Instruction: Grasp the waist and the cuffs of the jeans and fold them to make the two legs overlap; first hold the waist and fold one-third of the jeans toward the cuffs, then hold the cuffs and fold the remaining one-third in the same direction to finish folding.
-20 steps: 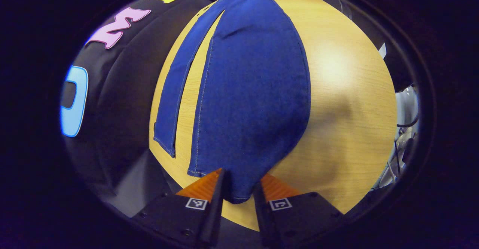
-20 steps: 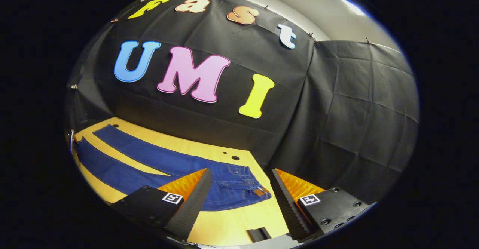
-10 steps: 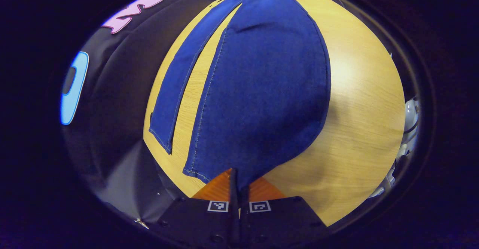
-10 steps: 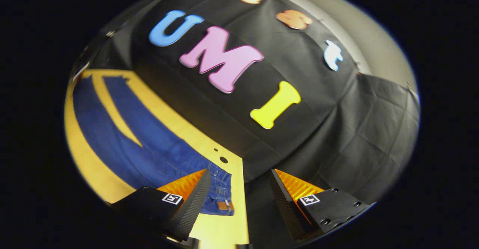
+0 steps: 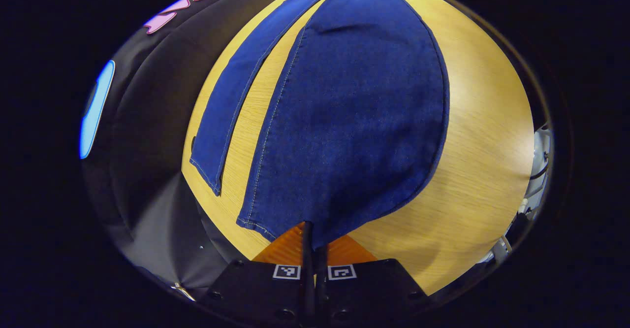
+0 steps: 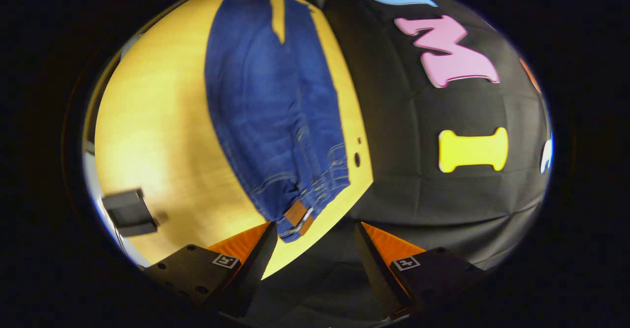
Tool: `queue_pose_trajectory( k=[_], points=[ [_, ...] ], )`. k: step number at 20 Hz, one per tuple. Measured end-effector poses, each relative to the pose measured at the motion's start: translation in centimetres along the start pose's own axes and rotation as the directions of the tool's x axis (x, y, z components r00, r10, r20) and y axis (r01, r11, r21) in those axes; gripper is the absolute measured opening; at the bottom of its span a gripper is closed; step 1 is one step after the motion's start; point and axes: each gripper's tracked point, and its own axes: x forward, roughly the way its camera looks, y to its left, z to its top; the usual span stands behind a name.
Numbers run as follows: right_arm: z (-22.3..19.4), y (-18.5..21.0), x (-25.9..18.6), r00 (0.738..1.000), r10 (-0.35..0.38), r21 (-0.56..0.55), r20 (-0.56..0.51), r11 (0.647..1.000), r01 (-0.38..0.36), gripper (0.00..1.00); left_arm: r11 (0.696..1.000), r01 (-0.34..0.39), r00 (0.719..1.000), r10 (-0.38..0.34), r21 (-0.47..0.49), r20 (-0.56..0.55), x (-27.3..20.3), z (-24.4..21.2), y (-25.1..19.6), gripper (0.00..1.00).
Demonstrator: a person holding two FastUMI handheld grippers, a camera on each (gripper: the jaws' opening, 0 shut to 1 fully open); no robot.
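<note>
Blue jeans (image 5: pixel 344 111) lie flat on a wooden table (image 5: pixel 482 136), the two legs spread apart. In the left gripper view my left gripper (image 5: pixel 311 239) is shut on the cuff edge of the near, wide-looking leg; the other leg (image 5: pixel 231 106) lies to its left. In the right gripper view the jeans (image 6: pixel 270 101) run away from me, with the waist and its brown patch (image 6: pixel 297 213) at the table's near edge. My right gripper (image 6: pixel 315 242) stands open just before the waist, with nothing between its fingers.
The booth's black cloth wall (image 6: pixel 443 190) hangs close behind the table's far edge. A small dark block (image 6: pixel 129 213) sits on the table at the left in the right gripper view. Bare wood lies to the right of the jeans in the left gripper view.
My left gripper closed on the cuff of the near leg. My right gripper swung around and down toward the waist, staying open.
</note>
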Motion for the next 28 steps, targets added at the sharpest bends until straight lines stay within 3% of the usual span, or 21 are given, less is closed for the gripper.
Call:
queue_pose_trajectory(
  k=[7, 12, 13, 17, 18, 21, 24, 26, 28],
  points=[
    [-2.8, 2.1, 6.2, 0.996, 0.088, -0.128, -0.012, 0.988, -0.089, 0.96, 1.0, -0.012, 0.999, 0.011, -0.015, -0.041, 0.1, 0.0, 0.0, 0.06],
    [-1.1, 0.8, 9.0, 0.996, 0.06, -0.22, 0.071, 0.974, -0.043, 0.91, 0.999, -0.031, 0.998, 0.03, -0.02, -0.054, 0.1, 0.1, 0.1, 0.06],
    [-0.8, 1.0, 9.8, 0.995, 0.072, -0.214, 0.074, 0.975, -0.054, 0.84, 0.999, -0.036, 0.998, 0.035, -0.021, -0.055, 0.1, 0.2, 0.0, 0.06],
    [-0.5, 1.6, 11.1, 0.994, 0.093, -0.19, 0.06, 0.979, -0.08, 0.25, 0.998, -0.058, 0.996, 0.055, -0.03, -0.069, 0.2, 0.3, 0.0, 0.06],
    [-0.5, 1.6, 10.9, 0.994, 0.095, -0.174, 0.056, 0.981, -0.084, 0.25, 0.997, -0.064, 0.995, 0.061, -0.031, -0.076, 0.3, 0.4, -0.1, 0.06],
    [-0.6, 2.0, 10.8, 0.986, 0.166, -0.101, 0.029, 0.982, -0.162, 0.1, 0.991, -0.118, 0.988, 0.11, -0.07, -0.112, 0.3, 0.5, 0.1, 0.08],
    [-0.5, 1.8, 10.8, 0.978, 0.205, -0.166, 0.043, 0.967, -0.195, 0.1, 0.976, -0.121, 0.987, 0.099, -0.179, -0.128, 0.6, 0.6, 0.1, 0.06],
    [-0.6, 1.6, 10.6, 0.976, 0.212, -0.16, 0.043, 0.966, -0.203, 0.14, 0.949, -0.106, 0.987, 0.063, -0.297, -0.149, 0.8, 0.7, 0.3, 0.06],
    [-0.5, 0.6, 10.3, 0.977, 0.207, -0.102, 0.045, 0.974, -0.202, 0.1, 0.888, -0.089, 0.991, 0.031, -0.452, -0.134, 0.5, 1.5, 0.8, 0.06]
  ],
)
